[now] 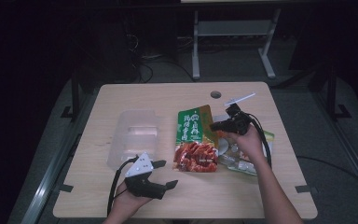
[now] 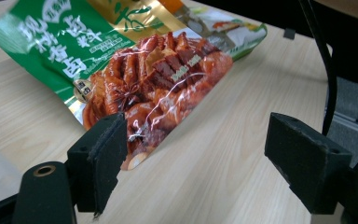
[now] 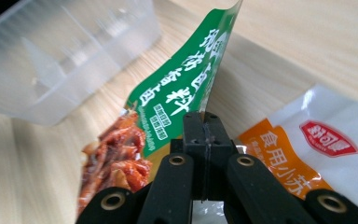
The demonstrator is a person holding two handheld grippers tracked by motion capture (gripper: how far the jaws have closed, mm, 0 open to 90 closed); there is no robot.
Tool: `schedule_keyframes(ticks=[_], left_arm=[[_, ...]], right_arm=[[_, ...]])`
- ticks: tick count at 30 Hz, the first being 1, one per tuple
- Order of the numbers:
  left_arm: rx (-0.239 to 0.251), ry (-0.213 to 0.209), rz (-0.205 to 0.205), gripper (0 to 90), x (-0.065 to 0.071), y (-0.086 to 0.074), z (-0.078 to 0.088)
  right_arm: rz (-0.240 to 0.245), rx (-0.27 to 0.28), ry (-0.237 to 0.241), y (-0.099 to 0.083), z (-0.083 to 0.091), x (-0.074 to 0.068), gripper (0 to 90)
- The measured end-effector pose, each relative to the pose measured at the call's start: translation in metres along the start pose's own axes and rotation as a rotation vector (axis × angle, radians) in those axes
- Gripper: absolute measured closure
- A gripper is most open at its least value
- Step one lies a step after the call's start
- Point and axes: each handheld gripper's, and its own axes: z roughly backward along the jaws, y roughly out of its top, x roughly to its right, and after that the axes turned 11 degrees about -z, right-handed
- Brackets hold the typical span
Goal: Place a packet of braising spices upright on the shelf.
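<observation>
The green spice packet (image 1: 195, 140) lies on the desk (image 1: 121, 205), just right of the clear plastic box (image 1: 134, 136). The right tool (image 3: 204, 122) has its jaws squeezed tight on the packet's edge, at the green end far from the person. That end tips up off the desk, so the pinch looks like the start of a lift, maybe into the box. The left tool (image 1: 163, 175) waits near the packet's red end with its jaws wide apart and nothing between them, ready to help. A white and orange packet (image 3: 317, 149) lies just right of the green one, partly tucked under it.
</observation>
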Motion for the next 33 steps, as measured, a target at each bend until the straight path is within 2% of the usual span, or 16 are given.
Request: schedule_keyframes(ticks=[4, 6, 8, 9, 10, 11, 13, 15, 16, 17, 18, 22, 24, 25, 28, 33], left_arm=[[-0.009, 0.004, 0.0, 21.5, -0.001, 0.006, -0.008], [-0.012, 0.01, 0.003, 21.1, -0.003, 0.009, -0.015], [-0.014, 0.048, -0.015, 19.7, -0.005, 0.014, -0.023], [-0.005, 0.069, -0.015, 17.0, -0.008, 0.018, -0.033], [-0.005, 0.069, -0.015, 17.0, -0.008, 0.018, -0.033], [0.001, 0.085, -0.002, 17.0, -0.014, 0.021, -0.043], [0.001, 0.094, 0.01, 17.0, -0.016, 0.022, -0.048], [-0.002, 0.107, 0.052, 16.9, -0.026, 0.023, -0.064], [-0.002, 0.107, 0.052, 17.0, -0.026, 0.023, -0.064], [-0.011, 0.103, 0.087, 17.0, -0.032, 0.021, -0.072], [-0.011, 0.103, 0.087, 17.2, -0.032, 0.021, -0.072], [-0.037, 0.095, 0.168, 19.0, -0.042, 0.017, -0.092], [-0.034, 0.081, 0.181, 19.5, -0.042, 0.02, -0.095], [-0.045, 0.109, 0.151, 19.9, -0.035, 0.027, -0.102], [-0.043, 0.109, 0.161, 19.3, -0.033, 0.031, -0.109], [-0.047, 0.089, 0.26, 18.6, -0.045, 0.03, -0.118]], right_arm=[[0.052, 0.033, 0.004, -0.004, 0.013, -0.011, 90.0], [0.116, 0.071, -0.014, -0.008, 0.028, -0.023, 90.0], [0.131, 0.086, -0.019, -0.009, 0.034, -0.028, 90.0], [0.17, 0.128, -0.016, -0.012, 0.047, -0.037, 90.0], [0.17, 0.128, -0.016, -0.012, 0.047, -0.037, 90.0], [0.183, 0.152, -0.019, -0.016, 0.055, -0.043, 90.0], [0.206, 0.166, -0.041, -0.02, 0.059, -0.046, 90.0], [0.232, 0.184, -0.062, -0.027, 0.061, -0.048, 90.0], [0.233, 0.196, -0.06, -0.032, 0.062, -0.047, 90.0], [0.228, 0.196, -0.053, -0.034, 0.062, -0.046, 90.0], [0.228, 0.196, -0.053, -0.034, 0.062, -0.046, 90.0], [0.204, 0.189, -0.045, -0.041, 0.063, -0.034, 90.0], [0.199, 0.189, -0.04, -0.043, 0.063, -0.032, 90.0], [0.193, 0.183, -0.044, -0.044, 0.063, -0.029, 90.0], [0.193, 0.185, -0.038, -0.045, 0.063, -0.027, 90.0], [0.205, 0.186, -0.033, -0.048, 0.068, -0.028, 90.0]])
